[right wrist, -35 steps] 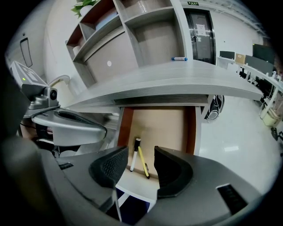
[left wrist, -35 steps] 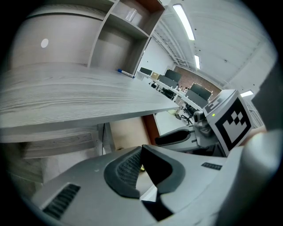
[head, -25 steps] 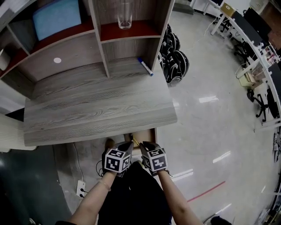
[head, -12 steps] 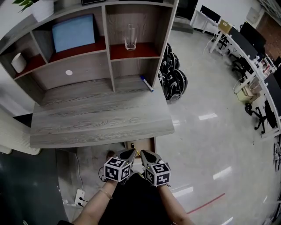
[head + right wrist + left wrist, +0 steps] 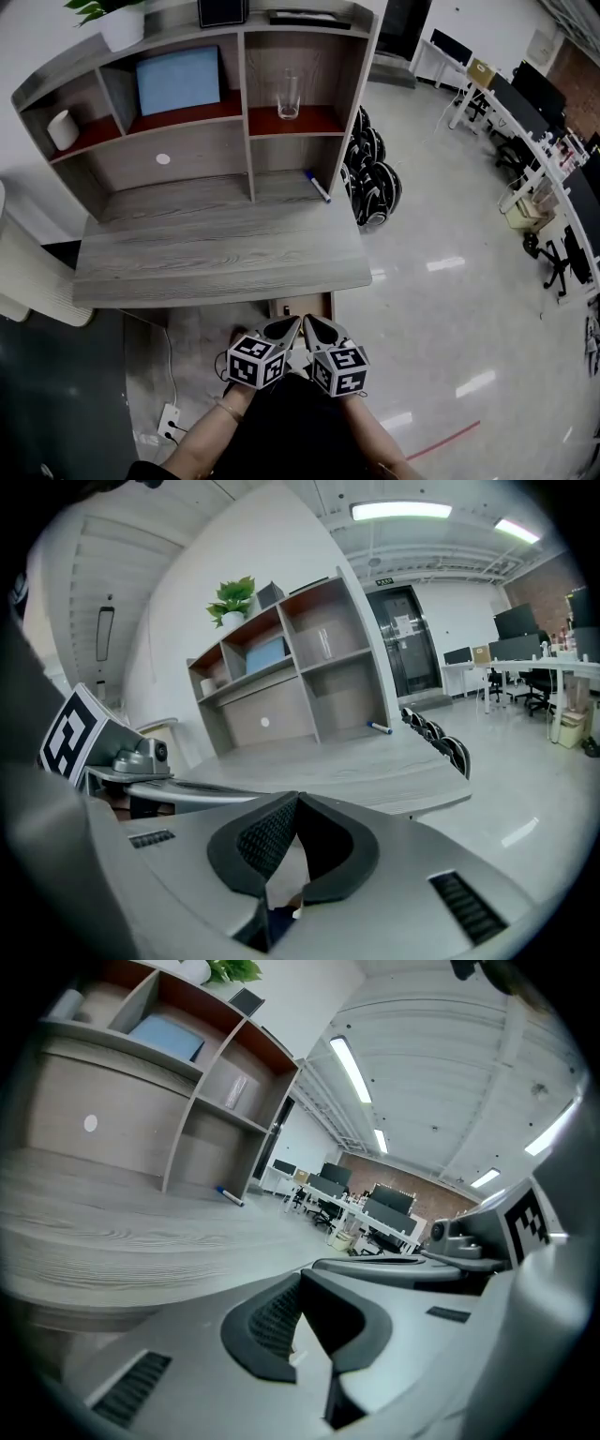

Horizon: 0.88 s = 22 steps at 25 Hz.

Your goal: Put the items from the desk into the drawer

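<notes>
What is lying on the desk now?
A blue marker lies on the desk, back right, below the shelf holding a glass. Uprights of the hutch cover slivers of the back edge.

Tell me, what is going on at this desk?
A person holds a gripper in each hand just in front of the desk. The left gripper and the right gripper both have their fingers shut on nothing. A marker lies on the desk by the shelves, not yet put away; the drawer shows below the front edge.
</notes>
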Motion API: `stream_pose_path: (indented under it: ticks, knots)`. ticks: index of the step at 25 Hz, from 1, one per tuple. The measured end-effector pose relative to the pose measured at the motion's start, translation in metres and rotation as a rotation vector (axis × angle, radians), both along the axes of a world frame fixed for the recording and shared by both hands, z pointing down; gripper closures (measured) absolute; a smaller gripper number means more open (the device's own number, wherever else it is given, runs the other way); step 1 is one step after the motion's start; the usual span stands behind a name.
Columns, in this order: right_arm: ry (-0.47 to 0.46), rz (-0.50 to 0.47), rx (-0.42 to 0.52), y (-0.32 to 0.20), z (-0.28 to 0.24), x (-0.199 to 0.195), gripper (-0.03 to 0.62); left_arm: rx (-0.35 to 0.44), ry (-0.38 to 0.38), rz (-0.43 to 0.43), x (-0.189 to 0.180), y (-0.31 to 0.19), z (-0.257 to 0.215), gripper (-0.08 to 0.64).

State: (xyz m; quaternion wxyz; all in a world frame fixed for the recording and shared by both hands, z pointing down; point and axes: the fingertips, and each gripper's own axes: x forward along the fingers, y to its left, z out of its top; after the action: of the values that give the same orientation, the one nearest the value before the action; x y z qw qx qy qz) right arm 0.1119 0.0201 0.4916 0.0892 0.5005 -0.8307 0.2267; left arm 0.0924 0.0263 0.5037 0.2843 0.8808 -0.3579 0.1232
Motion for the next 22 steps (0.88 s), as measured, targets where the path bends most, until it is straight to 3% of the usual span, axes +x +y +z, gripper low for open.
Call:
stream_pose_path:
  ticks: [8, 17, 22]
  knots:
    - [-0.011, 0.011, 0.015, 0.002, -0.006, 0.004, 0.588, 0.012, -0.002, -0.020, -0.006, 0.006, -0.004, 0.535]
    - [-0.043, -0.001, 0.003, 0.002, -0.004, -0.002, 0.588, 0.002, -0.063, -0.046, -0.011, 0.015, 0.001, 0.534]
    - [-0.020, 0.044, -0.023, -0.006, 0.010, 0.011, 0.586, -0.018, -0.085, -0.034, -0.013, 0.017, 0.005, 0.534]
